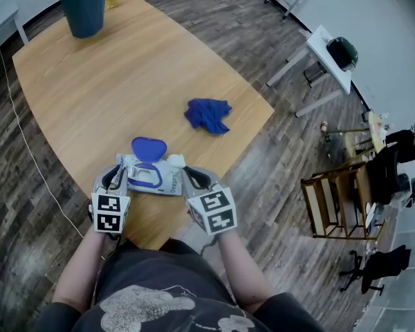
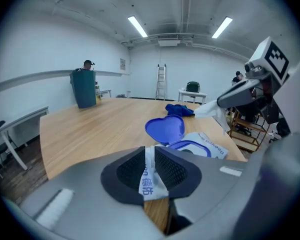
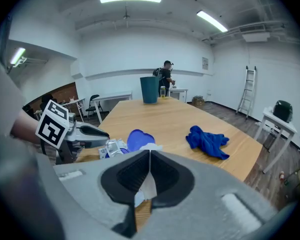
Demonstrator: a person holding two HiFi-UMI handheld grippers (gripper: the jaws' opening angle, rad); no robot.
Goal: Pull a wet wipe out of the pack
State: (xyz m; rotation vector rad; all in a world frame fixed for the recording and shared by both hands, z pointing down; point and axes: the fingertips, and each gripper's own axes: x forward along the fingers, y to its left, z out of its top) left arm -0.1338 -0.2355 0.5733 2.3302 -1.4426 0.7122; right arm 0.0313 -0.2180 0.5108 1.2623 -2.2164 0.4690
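Wet wipe (image 2: 211,110): clamped in the right gripper (image 1: 187,171), whose fingers (image 3: 124,176) are pressed together on the white sheet. It hangs from their tips, above and to one side of the pack's opening. Cannot tell whether a trailing corner sits in the slot.

Pack (image 1: 167,182): on the table (image 1: 124,81) between the two sets of fingers, heart-shaped lid (image 1: 149,148) flipped open beyond it.

Left gripper (image 1: 122,174): fingers parted a little, with the pack's printed end standing between them and the pads not squeezing it.

Judgement: pull essentially done; what remains is carrying the wipe fully free.

Blue cloth (image 1: 207,115): well beyond the right fingers.
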